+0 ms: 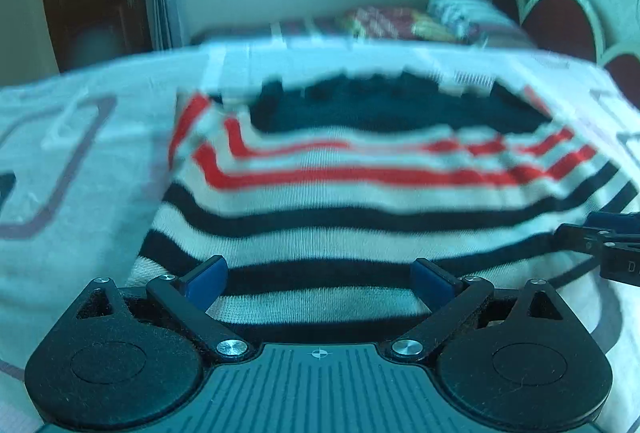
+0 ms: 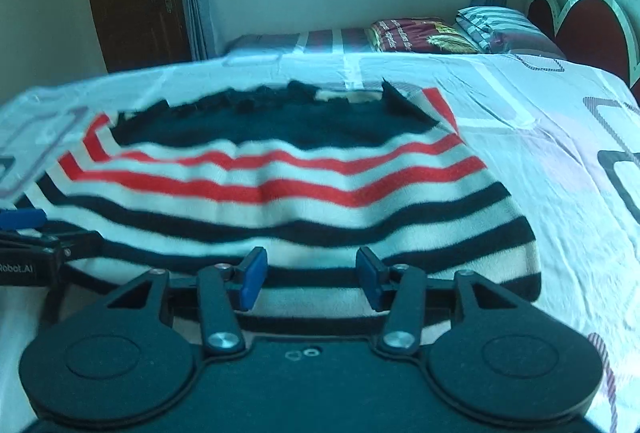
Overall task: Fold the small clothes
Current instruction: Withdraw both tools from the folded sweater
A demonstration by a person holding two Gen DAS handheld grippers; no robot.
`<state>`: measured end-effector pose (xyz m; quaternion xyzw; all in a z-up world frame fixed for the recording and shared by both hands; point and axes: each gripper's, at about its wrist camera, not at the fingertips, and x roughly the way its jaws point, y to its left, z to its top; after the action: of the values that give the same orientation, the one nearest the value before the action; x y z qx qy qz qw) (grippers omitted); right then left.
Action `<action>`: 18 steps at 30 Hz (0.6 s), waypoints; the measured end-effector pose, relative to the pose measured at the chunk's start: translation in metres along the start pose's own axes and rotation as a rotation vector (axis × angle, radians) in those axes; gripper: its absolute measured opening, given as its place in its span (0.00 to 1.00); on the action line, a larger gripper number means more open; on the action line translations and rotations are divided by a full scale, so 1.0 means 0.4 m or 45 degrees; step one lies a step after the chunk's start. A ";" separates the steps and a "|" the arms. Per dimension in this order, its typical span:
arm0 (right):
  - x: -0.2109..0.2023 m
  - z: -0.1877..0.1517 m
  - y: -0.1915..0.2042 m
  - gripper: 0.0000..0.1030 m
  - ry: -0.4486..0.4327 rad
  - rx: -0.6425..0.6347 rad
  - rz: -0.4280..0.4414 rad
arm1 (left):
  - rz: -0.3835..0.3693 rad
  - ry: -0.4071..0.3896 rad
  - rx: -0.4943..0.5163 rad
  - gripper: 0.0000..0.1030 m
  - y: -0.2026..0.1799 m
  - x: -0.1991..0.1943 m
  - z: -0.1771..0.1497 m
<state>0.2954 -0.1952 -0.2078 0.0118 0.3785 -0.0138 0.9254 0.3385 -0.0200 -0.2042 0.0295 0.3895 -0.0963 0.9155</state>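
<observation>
Nearest the cameras, the left gripper [image 1: 320, 283] and right gripper [image 2: 308, 279] are seen with jaws parted and nothing clamped, poised side by side over the near hem of the striped sweater [image 2: 280, 185]. Beyond, the sweater is spread on the bedsheet [image 2: 540, 137]; no body fold is evident, so folding is judged largely outstanding.

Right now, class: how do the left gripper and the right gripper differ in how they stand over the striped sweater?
The left gripper has its blue pads spread wide; the right gripper has its pads closer together. The left gripper is over the striped sweater near its left side, while the right gripper is nearer its right side. Both are open, empty, and aimed at the sweater's near hem.
</observation>
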 end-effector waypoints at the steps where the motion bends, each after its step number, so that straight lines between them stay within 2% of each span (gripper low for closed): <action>1: 0.010 -0.010 -0.006 0.47 0.000 -0.004 0.005 | 0.004 -0.009 0.007 0.94 0.000 0.003 -0.003; 4: 0.009 -0.013 -0.001 0.47 -0.012 -0.029 -0.008 | 0.025 -0.010 0.020 0.95 -0.012 0.004 -0.007; 9: -0.007 0.005 -0.019 0.47 0.003 0.042 0.015 | 0.010 -0.003 0.008 0.95 -0.006 -0.006 0.000; 14: -0.035 0.012 -0.058 0.48 -0.055 0.054 -0.079 | 0.017 -0.039 -0.035 0.95 0.006 -0.027 0.011; 16: -0.017 0.010 -0.078 0.48 -0.028 0.044 -0.130 | 0.029 -0.023 -0.033 0.95 0.009 -0.011 0.009; 18: 0.004 -0.001 -0.091 0.48 0.024 0.045 -0.131 | 0.029 -0.024 -0.014 0.95 0.005 -0.003 0.002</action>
<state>0.2950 -0.2316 -0.2093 0.0087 0.3870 -0.0678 0.9195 0.3387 -0.0181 -0.2026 0.0280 0.3811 -0.0838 0.9203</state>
